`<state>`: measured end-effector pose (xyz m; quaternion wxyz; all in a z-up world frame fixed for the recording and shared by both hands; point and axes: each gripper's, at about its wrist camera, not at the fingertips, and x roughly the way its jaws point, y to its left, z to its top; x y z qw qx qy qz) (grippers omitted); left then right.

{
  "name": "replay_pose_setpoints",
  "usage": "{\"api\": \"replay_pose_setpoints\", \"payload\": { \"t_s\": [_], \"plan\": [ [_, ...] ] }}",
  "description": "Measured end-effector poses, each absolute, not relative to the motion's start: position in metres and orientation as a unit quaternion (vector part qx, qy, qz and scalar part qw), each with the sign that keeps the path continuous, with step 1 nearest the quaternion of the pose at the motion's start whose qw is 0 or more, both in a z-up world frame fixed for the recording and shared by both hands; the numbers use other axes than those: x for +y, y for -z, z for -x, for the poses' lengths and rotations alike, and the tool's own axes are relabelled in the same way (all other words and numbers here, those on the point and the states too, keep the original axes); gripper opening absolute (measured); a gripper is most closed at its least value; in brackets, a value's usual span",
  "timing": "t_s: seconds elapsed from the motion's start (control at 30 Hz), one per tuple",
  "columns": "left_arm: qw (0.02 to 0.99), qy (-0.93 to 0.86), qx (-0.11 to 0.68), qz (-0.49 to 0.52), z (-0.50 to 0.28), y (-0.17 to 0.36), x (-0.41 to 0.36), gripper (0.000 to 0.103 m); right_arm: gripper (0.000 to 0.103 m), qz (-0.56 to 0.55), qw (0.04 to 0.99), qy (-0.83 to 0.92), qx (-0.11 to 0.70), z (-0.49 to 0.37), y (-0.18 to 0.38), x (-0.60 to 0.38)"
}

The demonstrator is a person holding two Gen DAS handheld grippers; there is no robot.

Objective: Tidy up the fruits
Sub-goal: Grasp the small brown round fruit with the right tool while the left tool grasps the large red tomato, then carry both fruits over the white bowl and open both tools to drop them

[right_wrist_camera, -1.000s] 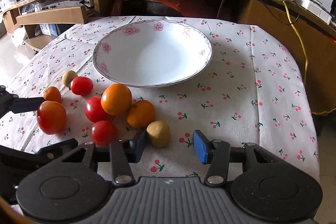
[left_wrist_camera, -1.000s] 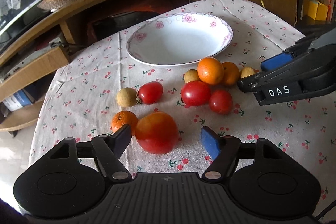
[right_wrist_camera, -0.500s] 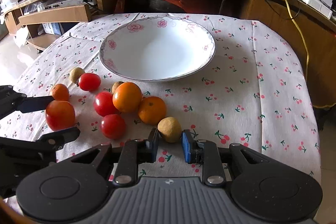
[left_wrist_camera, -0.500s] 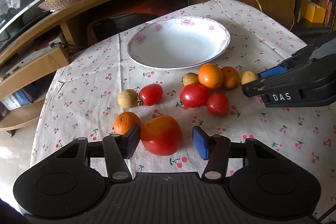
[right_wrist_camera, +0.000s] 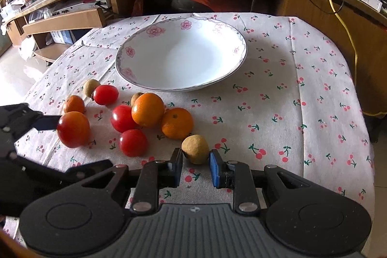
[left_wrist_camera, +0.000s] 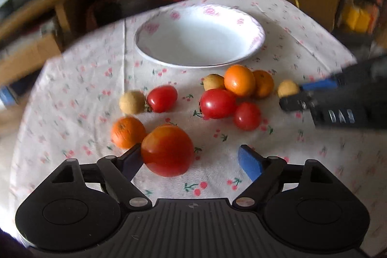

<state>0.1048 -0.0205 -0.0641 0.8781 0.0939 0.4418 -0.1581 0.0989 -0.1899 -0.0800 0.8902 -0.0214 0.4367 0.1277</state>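
Cherry-print tablecloth (right_wrist_camera: 278, 98) covers the table; an empty floral bowl (right_wrist_camera: 181, 57) sits at 12 o'clock. Right gripper (right_wrist_camera: 196, 162) stands clamped on a small tan fruit (right_wrist_camera: 195, 148), with an orange (right_wrist_camera: 177, 123) crowding it at 10 o'clock. Left gripper (left_wrist_camera: 189, 158) gapes around a big tomato (left_wrist_camera: 167, 150), touching only its left finger. Lettering on the other gripper is too blurred to read.

Fruit scattered on my surface, white bowl (right_wrist_camera: 181, 59) empty.
Big red tomato (left_wrist_camera: 167, 150) touches my left finger; small tan fruit (right_wrist_camera: 195, 148) sits between my right fingers.
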Motion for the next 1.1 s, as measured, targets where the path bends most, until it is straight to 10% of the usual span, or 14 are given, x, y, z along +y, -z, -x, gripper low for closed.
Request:
{"api": "replay_pose_setpoints", "payload": {
  "t_s": [0.23,1.1],
  "plan": [
    [0.868,0.181,0.458,-0.064,-0.093,0.055,-0.012,0.051,0.026,0.016,0.888,-0.124,0.442,-0.099,0.078,-0.192],
    [0.877,0.185,0.441,-0.053,-0.100,0.038,-0.028,0.051,0.025,0.000,0.896,-0.125,0.425,-0.091,0.059,-0.196]
  ]
}}
